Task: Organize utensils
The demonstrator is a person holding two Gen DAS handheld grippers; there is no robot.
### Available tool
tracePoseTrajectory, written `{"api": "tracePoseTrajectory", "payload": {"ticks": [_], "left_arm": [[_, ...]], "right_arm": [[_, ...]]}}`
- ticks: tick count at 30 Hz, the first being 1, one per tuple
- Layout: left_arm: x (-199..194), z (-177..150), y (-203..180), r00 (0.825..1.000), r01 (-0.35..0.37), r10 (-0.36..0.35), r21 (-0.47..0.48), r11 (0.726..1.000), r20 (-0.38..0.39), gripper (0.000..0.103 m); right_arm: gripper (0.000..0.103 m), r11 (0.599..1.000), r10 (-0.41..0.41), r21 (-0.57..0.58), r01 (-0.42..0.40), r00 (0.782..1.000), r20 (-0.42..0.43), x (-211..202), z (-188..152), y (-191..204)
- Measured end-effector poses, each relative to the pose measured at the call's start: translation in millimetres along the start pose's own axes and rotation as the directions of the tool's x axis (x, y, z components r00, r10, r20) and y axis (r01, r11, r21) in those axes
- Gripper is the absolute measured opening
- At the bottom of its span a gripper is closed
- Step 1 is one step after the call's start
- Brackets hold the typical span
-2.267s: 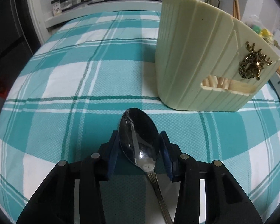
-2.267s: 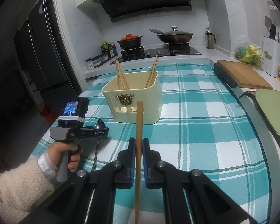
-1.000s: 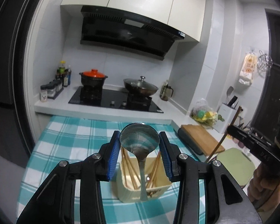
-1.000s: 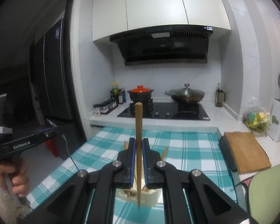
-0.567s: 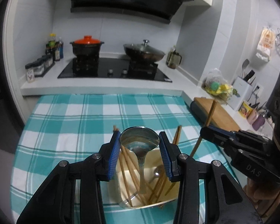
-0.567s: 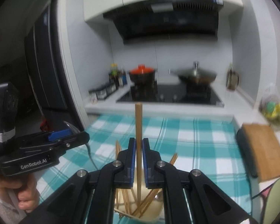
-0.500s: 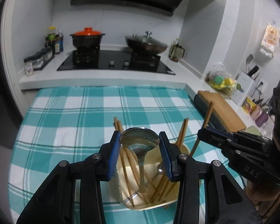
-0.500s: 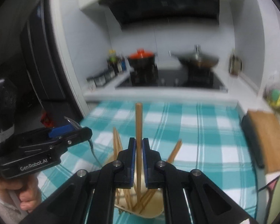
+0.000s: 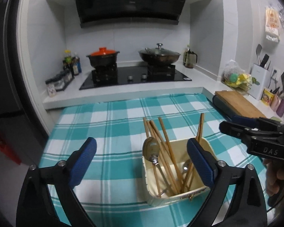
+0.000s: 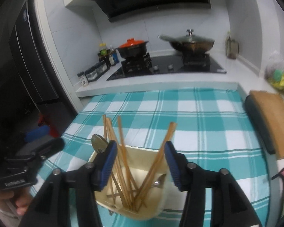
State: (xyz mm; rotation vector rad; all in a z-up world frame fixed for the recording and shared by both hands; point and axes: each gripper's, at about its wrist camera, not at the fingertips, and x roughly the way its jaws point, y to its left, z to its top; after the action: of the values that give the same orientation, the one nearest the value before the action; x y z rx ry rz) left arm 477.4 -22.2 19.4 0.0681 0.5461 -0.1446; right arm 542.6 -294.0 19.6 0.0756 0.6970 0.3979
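A cream utensil holder (image 9: 196, 193) stands on the teal checked tablecloth and also shows in the right wrist view (image 10: 130, 214). It holds several wooden chopsticks (image 9: 165, 140) (image 10: 161, 150), a metal spoon (image 9: 151, 150) (image 10: 98, 141) leaning bowl-up at its left side, and a second spoon (image 9: 185, 167) (image 10: 158, 180) lower inside. My left gripper (image 9: 142, 158) is open and empty above the holder. My right gripper (image 10: 139, 156) is open and empty, straddling the holder's top.
The tablecloth (image 9: 113, 124) covers the table. Behind are a hob with an orange-lidded pot (image 9: 103, 56) and a wok (image 9: 159, 55), and spice jars (image 9: 60, 80). A wooden cutting board (image 9: 238, 104) lies at the right. A dark fridge stands at the left.
Both grippers have opened. The spoon dropped from my left gripper into the holder, and the chopstick dropped from my right gripper into it. Both grippers stay above the holder.
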Motion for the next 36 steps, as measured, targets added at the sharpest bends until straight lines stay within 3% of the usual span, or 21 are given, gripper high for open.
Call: {"api": "tracePoseTrajectory", "payload": {"ticks": [3, 5, 9, 12, 18, 24, 36], "left_arm": [[-33, -11, -13, 0.992, -0.103, 0.100, 0.042, 0.994, 0.081, 0.102], [-50, -18, -21, 0.991, -0.112, 0.108, 0.047, 0.993, 0.079, 0.102], [-81, -35, -35, 0.985, -0.163, 0.162, 0.028, 0.986, 0.054, 0.102], [-102, -50, -43, 0.985, -0.158, 0.156, 0.030, 0.987, 0.067, 0.102], [-128, -76, -51, 0.991, -0.137, 0.136, 0.025, 0.990, 0.007, 0.102], [-143, -89, -43, 0.994, -0.104, 0.103, -0.025, 0.994, -0.039, 0.103], [-161, -91, -35, 0.994, -0.098, 0.095, -0.052, 0.994, -0.062, 0.103]], "right_arm": [[0.073, 0.998, -0.039, -0.047, 0.042, 0.996, 0.074, -36, -11, 8], [0.086, 0.994, -0.072, -0.079, 0.081, 0.991, 0.114, -58, -20, 17], [0.087, 0.979, -0.165, -0.087, 0.184, 0.968, 0.190, -101, -44, 34], [0.087, 0.963, -0.246, -0.063, 0.262, 0.950, 0.193, -122, -62, 41], [0.087, 0.972, -0.224, -0.046, 0.232, 0.965, 0.136, -149, -92, 49], [0.087, 0.967, -0.243, -0.060, 0.249, 0.966, 0.087, -167, -110, 63], [0.087, 0.971, -0.230, -0.049, 0.233, 0.972, 0.047, -180, -125, 78]]}}
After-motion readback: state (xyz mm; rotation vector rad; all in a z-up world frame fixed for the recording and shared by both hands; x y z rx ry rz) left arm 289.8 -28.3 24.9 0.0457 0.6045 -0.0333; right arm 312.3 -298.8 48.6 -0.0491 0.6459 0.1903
